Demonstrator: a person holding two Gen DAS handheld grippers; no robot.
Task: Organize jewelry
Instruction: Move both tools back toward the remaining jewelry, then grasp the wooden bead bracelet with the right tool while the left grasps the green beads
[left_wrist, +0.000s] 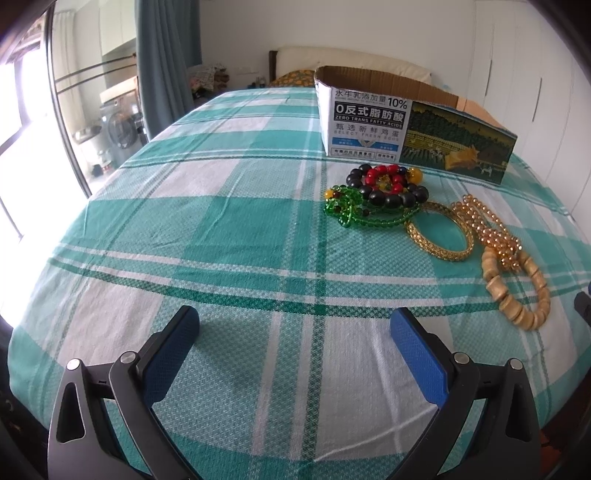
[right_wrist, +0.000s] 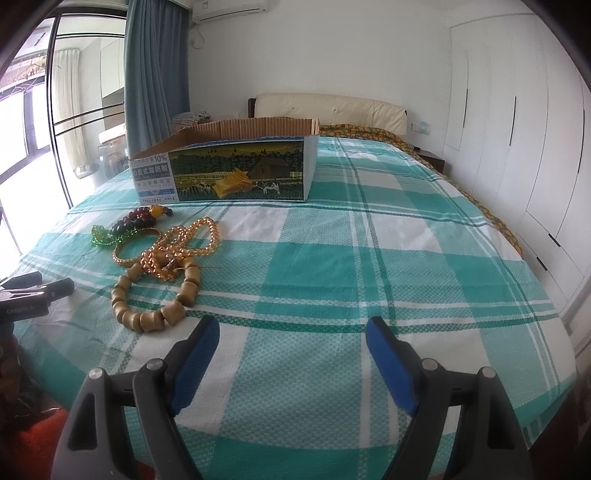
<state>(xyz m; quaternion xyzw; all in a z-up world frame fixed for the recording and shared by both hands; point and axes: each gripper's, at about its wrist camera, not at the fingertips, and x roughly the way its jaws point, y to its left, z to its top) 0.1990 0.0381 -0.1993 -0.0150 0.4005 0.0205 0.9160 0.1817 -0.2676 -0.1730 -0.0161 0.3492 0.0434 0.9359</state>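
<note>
Jewelry heaped on bed (left_wrist: 221, 229), just before cardboard box (left_wrist: 417, 136). Left tongs (left_wrist: 295, 332) wide open, empty, low over checked sheet. Right tongs (right_wrist: 291, 336) wide open too, nothing held, wooden bead bracelet (right_wrist: 155, 295) near its left finger. Nothing boxed yet. Risk: amber bead strand (right_wrist: 184, 240) lies tangled over wooden bracelet and gold bangle (left_wrist: 439, 236); grab one, rest likely drags along. Green beads (left_wrist: 351, 206) knotted under dark beads (left_wrist: 391, 192); soft sheet may bunch up between fingers.

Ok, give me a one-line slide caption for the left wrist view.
Open left gripper hovers over the plaid bedspread, facing beaded bracelets and a gold bangle before an open cardboard box.
</note>
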